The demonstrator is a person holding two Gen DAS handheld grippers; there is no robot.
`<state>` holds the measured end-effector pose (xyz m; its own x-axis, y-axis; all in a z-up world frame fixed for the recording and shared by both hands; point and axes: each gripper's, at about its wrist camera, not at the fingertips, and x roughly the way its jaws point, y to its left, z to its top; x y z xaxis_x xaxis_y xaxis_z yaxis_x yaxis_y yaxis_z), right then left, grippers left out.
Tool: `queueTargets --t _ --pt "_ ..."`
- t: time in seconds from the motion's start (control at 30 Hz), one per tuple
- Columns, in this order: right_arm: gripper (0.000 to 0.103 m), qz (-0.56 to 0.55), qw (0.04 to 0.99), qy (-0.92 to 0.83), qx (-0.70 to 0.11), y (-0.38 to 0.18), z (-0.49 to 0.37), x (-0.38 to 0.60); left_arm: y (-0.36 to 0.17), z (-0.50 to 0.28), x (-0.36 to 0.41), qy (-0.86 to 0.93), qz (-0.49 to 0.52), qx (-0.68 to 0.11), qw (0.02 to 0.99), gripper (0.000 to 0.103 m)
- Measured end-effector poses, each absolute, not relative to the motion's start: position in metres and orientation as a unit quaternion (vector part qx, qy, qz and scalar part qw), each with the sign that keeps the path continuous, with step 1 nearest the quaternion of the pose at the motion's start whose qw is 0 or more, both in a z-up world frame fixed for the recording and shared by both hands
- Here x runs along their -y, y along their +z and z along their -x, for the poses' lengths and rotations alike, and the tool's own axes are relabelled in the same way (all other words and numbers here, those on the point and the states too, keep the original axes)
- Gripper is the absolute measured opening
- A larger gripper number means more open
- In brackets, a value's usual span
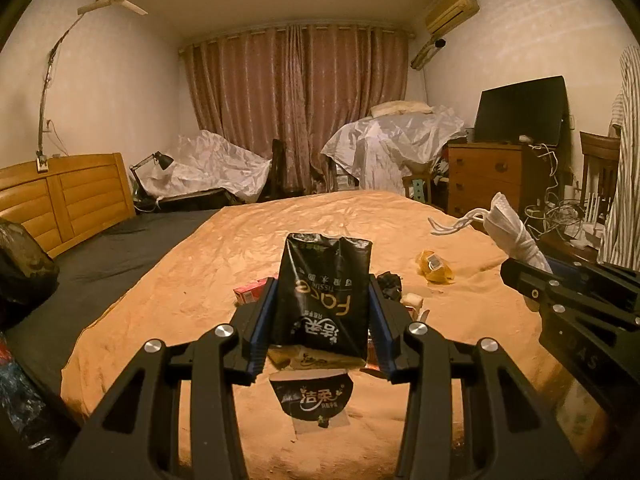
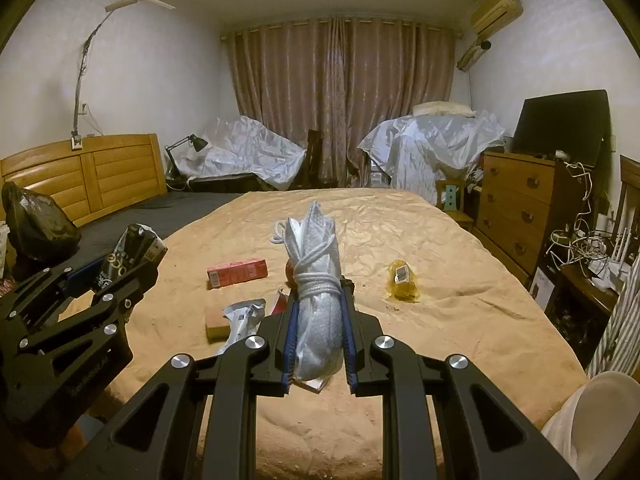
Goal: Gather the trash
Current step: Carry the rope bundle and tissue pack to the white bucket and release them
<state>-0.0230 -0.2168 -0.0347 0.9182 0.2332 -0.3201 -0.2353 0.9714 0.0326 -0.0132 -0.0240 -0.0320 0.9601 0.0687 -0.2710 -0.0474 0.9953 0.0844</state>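
Note:
My left gripper (image 1: 324,280) is shut on a black tissue packet (image 1: 324,300), held upright above the orange bed cover (image 1: 240,240). My right gripper (image 2: 320,294) is shut on a white rolled bundle (image 2: 316,272) tied with white cord. In the left wrist view the right gripper (image 1: 524,276) shows at the right with the bundle (image 1: 508,228) sticking up. The right wrist view has the left gripper (image 2: 120,276) at its left with the packet (image 2: 136,246). Loose trash lies on the bed: a red box (image 2: 237,272), a yellow wrapper (image 2: 403,280), a silver wrapper (image 2: 242,316) and a flat black wrapper (image 1: 312,400).
A black plastic bag (image 2: 36,228) stands at the left by the wooden headboard (image 2: 92,172). A wooden dresser (image 2: 520,208) with a dark screen (image 2: 560,128) flanks the bed's right side, with tangled cables (image 2: 580,244) beside it. Plastic-covered furniture (image 2: 432,140) lines the curtained far wall.

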Motion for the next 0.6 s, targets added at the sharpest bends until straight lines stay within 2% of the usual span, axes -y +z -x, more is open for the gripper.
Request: queueTargets --t 0.27,0.6 --pt "0.02 0.001 0.98 0.103 -0.17 -0.031 0.029 0.233 -0.027 0.008 0.027 0.006 -0.038 -0.143 0.989 0.041" --pt "0.02 -0.005 0.984 0.03 -0.175 -0.012 0.058 0.312 -0.018 -0.007 0.086 -0.065 -0.039 -0.142 0.987 0.041"
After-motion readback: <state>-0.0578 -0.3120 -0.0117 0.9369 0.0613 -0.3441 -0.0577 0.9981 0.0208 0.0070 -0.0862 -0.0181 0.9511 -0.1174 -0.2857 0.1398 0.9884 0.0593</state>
